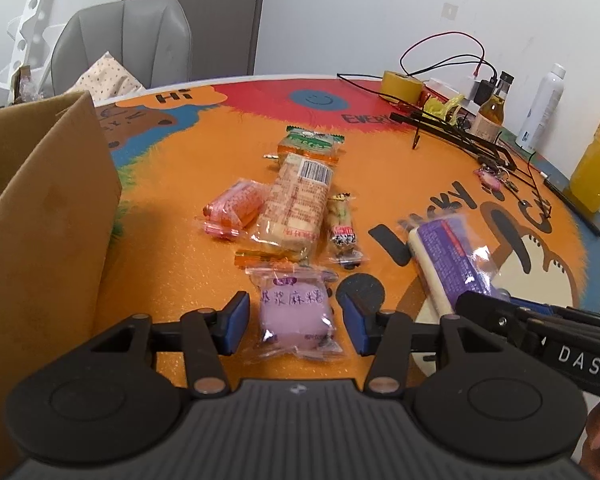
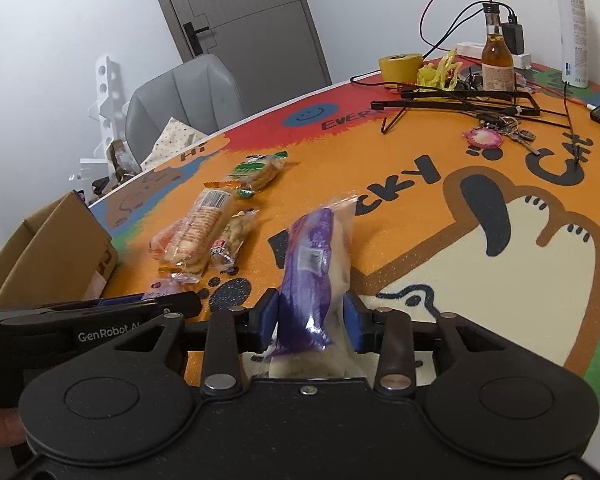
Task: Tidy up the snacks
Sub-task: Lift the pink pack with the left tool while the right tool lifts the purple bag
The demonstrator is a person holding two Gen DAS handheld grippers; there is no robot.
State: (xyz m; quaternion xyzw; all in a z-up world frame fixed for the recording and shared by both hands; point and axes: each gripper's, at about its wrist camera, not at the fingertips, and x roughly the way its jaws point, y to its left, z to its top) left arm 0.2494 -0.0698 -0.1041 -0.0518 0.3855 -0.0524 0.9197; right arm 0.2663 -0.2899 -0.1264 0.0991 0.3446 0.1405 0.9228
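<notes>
At the far left stands a cardboard box (image 1: pixel 40 216); its flap hides the inside, and the frame edge cuts it off. Right of it, on the orange mat (image 1: pixel 180 280), the snacks lie in a loose group. A pink pack (image 1: pixel 232 208) lies slanted. Beside it a long cracker pack (image 1: pixel 296 204) has its long axis running away from the camera, barcode end far. A small green-topped pack (image 1: pixel 310 142) lies across behind it, and a thin nut pack (image 1: pixel 342 226) lies along its right side.

The left gripper (image 1: pixel 296 320) stands half open around a mochi pack (image 1: pixel 294 312), which lies flat on the mat. The blue pads are apart from it on both sides.

Further right, the purple pack (image 2: pixel 312 272) is between the jaws of the right gripper (image 2: pixel 312 320). Its long axis points forward and slightly up, away from the camera. The near end is hidden behind the gripper body. Whether the pads (image 2: pixel 269 316) press on it I cannot tell; the wrapper fills most of the gap.
</notes>
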